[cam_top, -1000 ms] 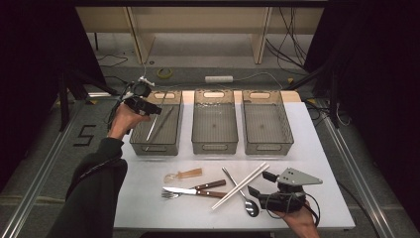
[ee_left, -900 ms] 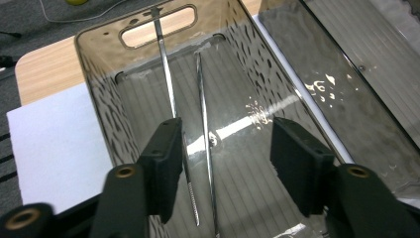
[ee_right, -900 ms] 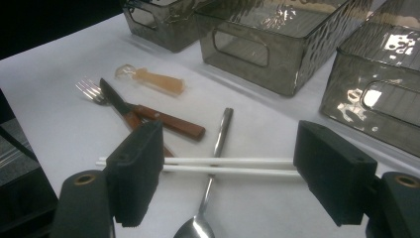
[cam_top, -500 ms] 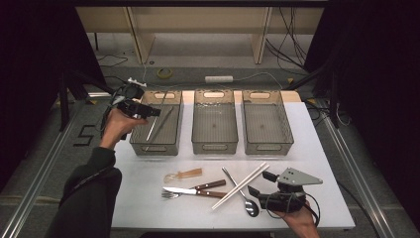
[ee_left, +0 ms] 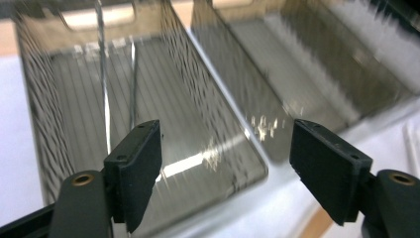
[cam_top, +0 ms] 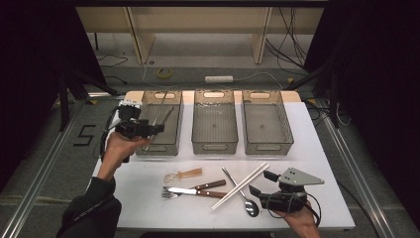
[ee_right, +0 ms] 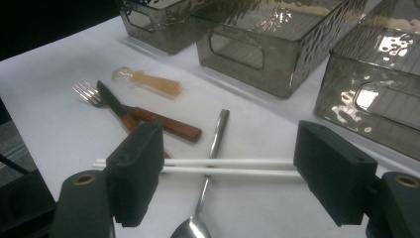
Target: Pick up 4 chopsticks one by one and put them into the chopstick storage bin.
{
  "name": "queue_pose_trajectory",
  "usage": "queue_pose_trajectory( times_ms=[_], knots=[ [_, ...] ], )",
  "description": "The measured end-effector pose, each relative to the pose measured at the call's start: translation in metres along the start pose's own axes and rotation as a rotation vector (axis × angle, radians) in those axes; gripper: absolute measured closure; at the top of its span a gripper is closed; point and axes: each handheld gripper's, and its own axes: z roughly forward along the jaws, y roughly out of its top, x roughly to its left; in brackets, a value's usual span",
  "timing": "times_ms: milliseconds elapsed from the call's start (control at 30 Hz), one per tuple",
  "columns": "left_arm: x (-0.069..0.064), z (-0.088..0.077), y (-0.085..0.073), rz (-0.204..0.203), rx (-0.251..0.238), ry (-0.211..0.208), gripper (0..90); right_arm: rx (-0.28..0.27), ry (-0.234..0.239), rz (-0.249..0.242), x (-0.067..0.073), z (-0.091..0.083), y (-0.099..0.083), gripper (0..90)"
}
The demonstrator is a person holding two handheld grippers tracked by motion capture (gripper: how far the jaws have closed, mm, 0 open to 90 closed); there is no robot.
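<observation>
We find 3 smoked bins in a row at the table's 12 o'clock edge. The left gripper hangs over the near end of the left bin, jaws spread and holding nothing; 2 thin metal rods lie inside that bin, at its 12 o'clock. The right gripper, jaws likewise spread and empty, sits at the table's 5 o'clock. At its 9 o'clock lie 2 white chopsticks crossing a spoon; knife, fork and a clear plastic utensil lie beyond.
</observation>
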Motion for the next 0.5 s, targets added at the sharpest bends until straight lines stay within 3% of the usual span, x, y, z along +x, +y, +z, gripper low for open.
queue_pose_trajectory(
  times_ms=[233, 500],
  knots=[
    [-0.019, -0.004, -0.009, 0.028, -0.008, -0.064, 24.1, -0.011, -0.002, 0.006, -0.001, -0.002, 0.001, 28.4],
    [-0.038, -0.007, -0.014, 0.051, 0.002, -0.085, 22.5, -0.017, -0.006, 0.014, -0.003, -0.003, 0.001, 28.3]
  ],
)
